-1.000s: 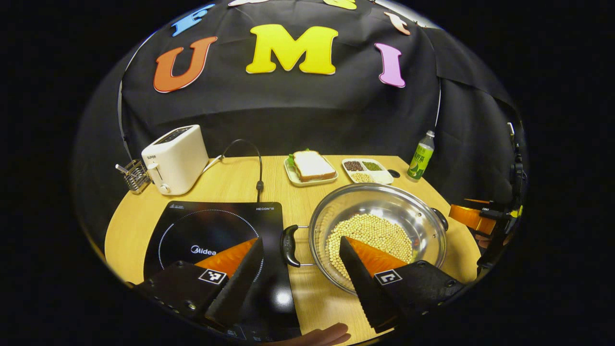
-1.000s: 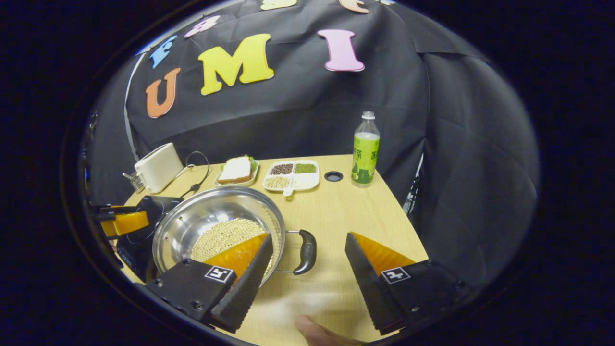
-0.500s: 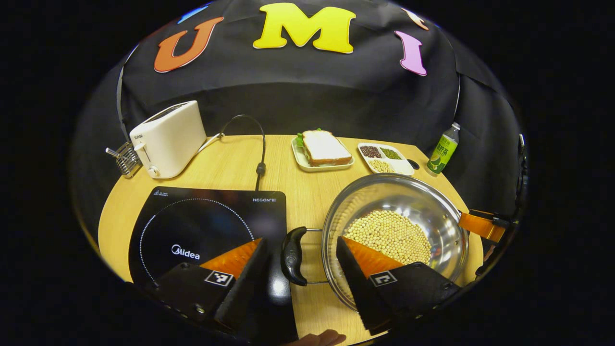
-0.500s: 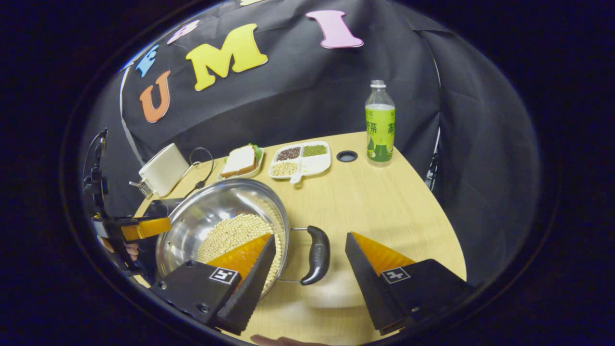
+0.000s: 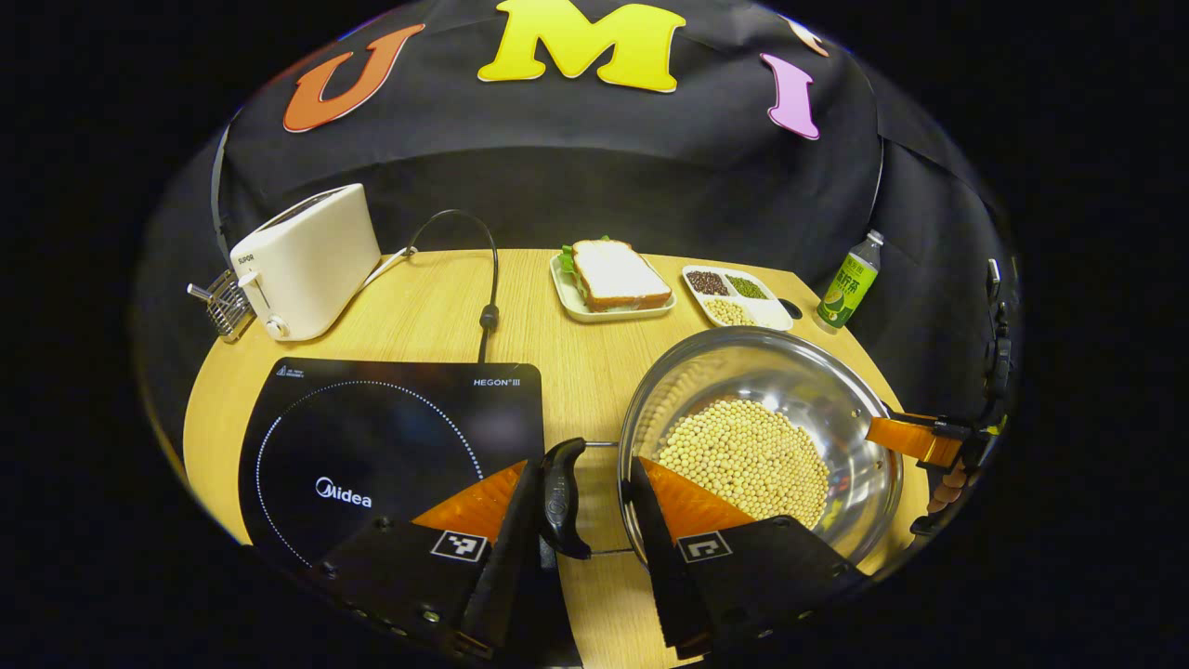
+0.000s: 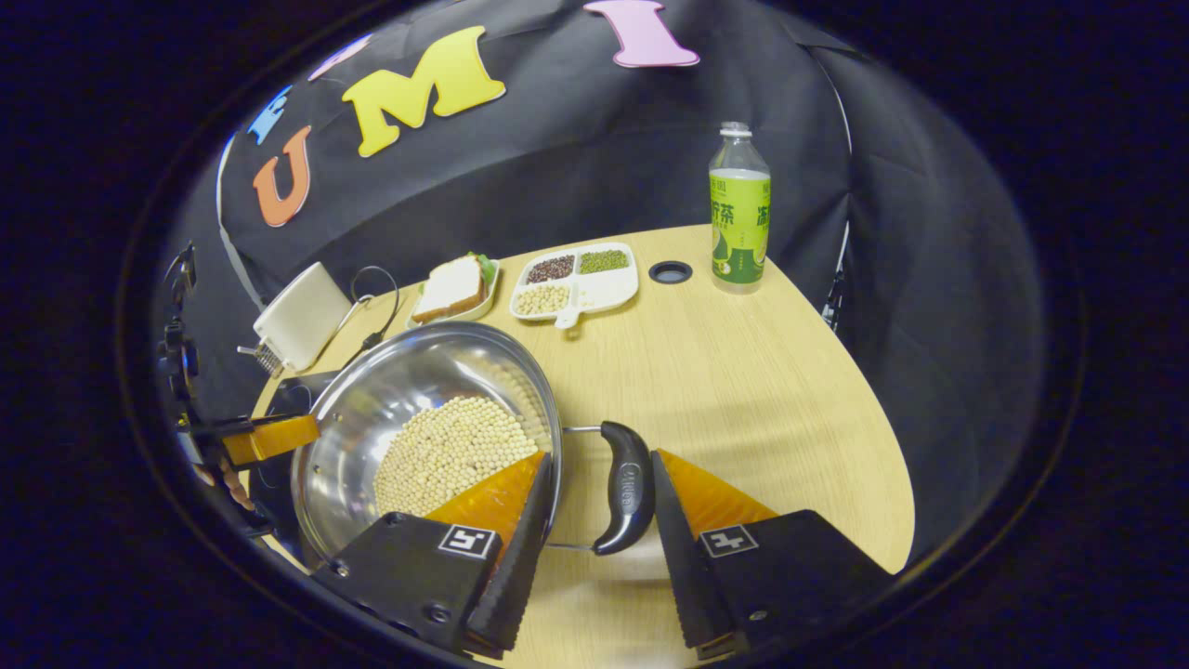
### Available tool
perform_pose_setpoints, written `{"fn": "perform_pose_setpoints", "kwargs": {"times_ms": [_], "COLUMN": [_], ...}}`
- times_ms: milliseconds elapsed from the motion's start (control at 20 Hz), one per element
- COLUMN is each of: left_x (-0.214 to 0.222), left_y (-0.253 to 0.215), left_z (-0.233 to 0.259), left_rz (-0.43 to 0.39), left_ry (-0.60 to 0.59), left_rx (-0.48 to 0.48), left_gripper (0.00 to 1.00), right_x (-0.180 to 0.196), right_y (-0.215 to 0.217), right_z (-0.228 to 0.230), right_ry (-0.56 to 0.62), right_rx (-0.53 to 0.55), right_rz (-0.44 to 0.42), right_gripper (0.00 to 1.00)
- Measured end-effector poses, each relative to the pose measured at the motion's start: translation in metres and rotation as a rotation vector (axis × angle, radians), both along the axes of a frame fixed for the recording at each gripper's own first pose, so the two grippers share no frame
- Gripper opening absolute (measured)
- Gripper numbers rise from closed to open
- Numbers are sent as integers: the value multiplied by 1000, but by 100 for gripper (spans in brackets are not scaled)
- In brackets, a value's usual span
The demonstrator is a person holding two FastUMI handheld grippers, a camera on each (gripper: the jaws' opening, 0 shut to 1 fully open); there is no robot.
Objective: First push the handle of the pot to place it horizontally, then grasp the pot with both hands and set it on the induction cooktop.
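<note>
A steel pot holding soybeans stands on the wooden table, right of the black induction cooktop. My left gripper straddles the pot's left black handle. Its jaws are narrowed, with a gap still showing on the pot side. In the right gripper view my right gripper straddles the right handle of the pot the same way, one finger over the rim. Each gripper also appears far off at the opposite handle: the right gripper and the left gripper.
At the back stand a white toaster, a small wire rack, a sandwich on a plate, a divided dish of beans and a green bottle. The cooktop's cable loops behind it. A grommet hole sits near the bottle.
Both grippers have moved in around the pot's two handles and their jaws have narrowed from wide open. The pot has stayed where it was.
</note>
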State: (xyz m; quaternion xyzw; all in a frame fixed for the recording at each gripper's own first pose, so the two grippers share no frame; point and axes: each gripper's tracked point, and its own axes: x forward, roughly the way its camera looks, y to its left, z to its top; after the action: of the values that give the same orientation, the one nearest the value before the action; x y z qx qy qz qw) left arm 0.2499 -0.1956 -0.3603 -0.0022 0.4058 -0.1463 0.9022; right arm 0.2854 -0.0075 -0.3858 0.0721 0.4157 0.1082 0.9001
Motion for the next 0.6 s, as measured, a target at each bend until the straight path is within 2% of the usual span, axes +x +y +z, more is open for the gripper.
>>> {"fn": "perform_pose_setpoints", "kwargs": {"times_ms": [200, 250, 300, 400, 500, 550, 600], "left_x": [0, 1, 1, 2, 4, 3, 3], "left_y": [1, 0, -4, -3, -1, -1, -2], "left_z": [-8, -3, -5, -8, -9, -10, -10], "left_rz": [20, 18, 6, 11, 18, 20, 17], "left_ry": [52, 25, 31, 28, 17, 23, 26], "left_rx": [-23, -21, -14, 16, 43, 40, 37], "left_gripper": [59, 65, 67, 63, 63, 48, 61], "right_x": [3, 3, 4, 6, 4, 5, 6], "right_y": [4, 3, 3, 5, 5, 5, 5], "right_z": [-10, -10, -10, -12, -13, -13, -11], "right_ry": [20, 19, 19, 20, 23, 24, 23], "right_rx": [3, -1, -2, 3, 5, 7, 12], "right_rz": [-9, -13, -15, -12, -5, -10, -19], "right_gripper": [66, 66, 66, 66, 66, 66, 66]}}
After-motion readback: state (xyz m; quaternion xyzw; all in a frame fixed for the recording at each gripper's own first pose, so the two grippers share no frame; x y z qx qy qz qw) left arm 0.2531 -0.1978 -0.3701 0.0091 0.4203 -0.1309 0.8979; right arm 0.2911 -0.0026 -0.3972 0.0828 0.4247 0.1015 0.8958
